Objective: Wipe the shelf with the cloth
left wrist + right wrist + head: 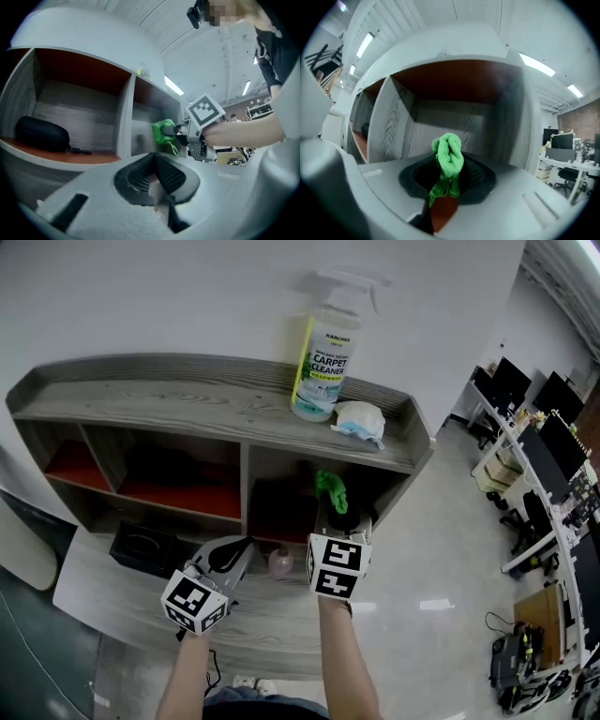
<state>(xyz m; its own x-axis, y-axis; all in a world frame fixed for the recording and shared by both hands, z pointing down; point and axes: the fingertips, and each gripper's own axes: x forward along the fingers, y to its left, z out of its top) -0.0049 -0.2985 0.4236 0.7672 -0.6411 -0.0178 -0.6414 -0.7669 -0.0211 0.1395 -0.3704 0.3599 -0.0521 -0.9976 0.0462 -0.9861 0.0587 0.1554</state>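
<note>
"Right gripper view, right tool status?"
"Clamped on the green cloth. The cloth sticks up past its tips, and an open compartment of the shelf is straight ahead. Can't tell if it touches."
"Left tool?"
"Closed, just left of the right tool. A black case sits in the compartment ahead-left of it."

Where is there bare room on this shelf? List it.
Free: the shelf top left of the spray bottle. Crowded: its right end, with bottle and white mask; the right cubby, where the right gripper holds the green cloth; the left cubby, with a black case.
</note>
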